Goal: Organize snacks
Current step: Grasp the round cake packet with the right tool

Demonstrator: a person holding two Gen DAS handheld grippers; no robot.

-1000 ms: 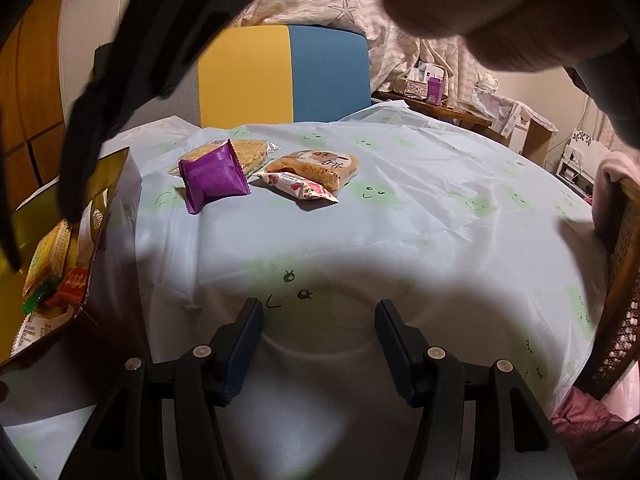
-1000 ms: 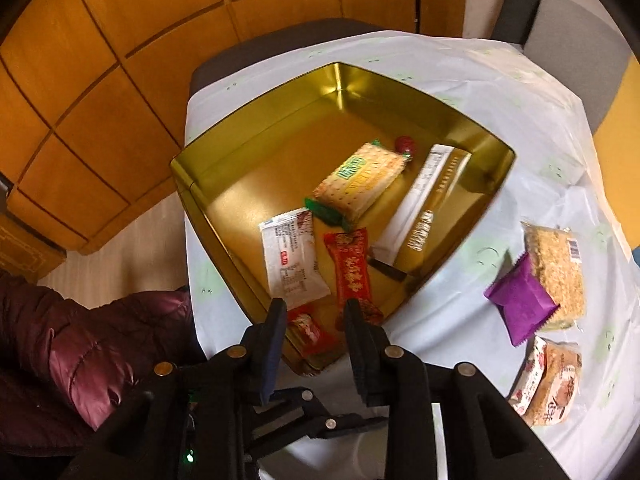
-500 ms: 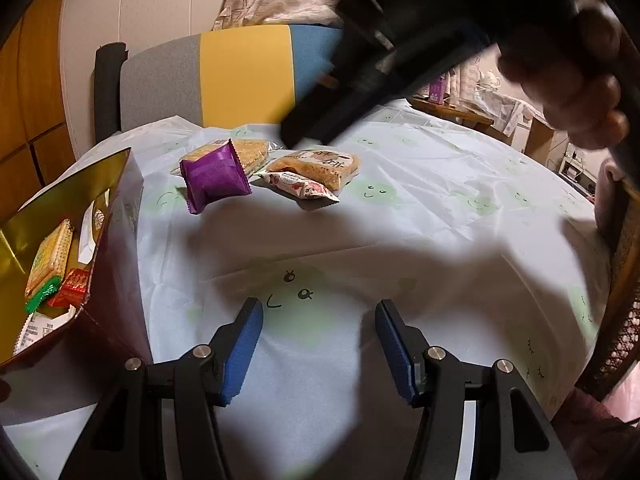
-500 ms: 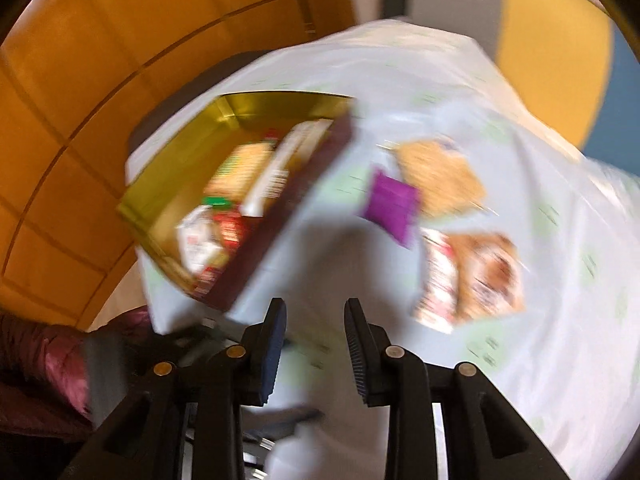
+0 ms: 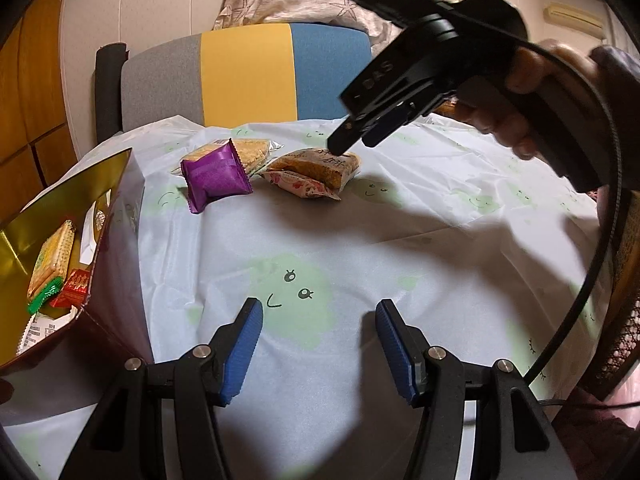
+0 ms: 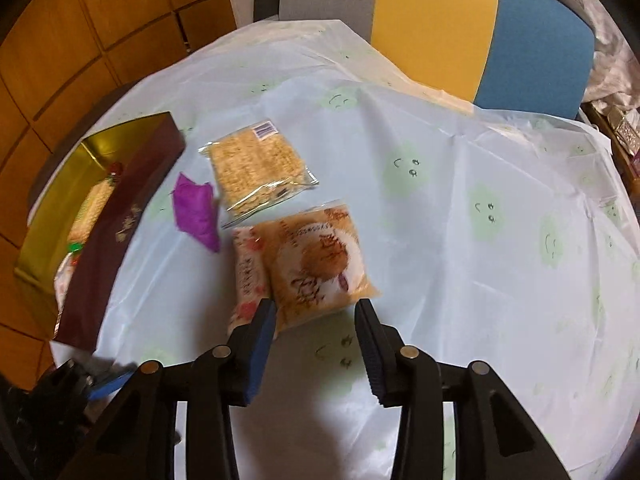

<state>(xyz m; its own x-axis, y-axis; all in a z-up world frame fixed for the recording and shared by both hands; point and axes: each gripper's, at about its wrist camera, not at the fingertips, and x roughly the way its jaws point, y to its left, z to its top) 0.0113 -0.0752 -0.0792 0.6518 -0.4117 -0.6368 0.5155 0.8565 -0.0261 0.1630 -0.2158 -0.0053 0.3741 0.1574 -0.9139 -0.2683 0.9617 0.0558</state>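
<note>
Both hand-held grippers gaping, right hand-held gripper (image 6: 316, 316) seemingly just above the brown snack packet (image 6: 320, 264).

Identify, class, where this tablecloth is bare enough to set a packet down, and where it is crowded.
Bare: the wide stretch of tablecloth right of the brown packet, and the patch ahead of the left claw. Crowded: the cluster of purple packet, clear cracker packet and floral packet beside the gold tin, which already holds snacks.
</note>
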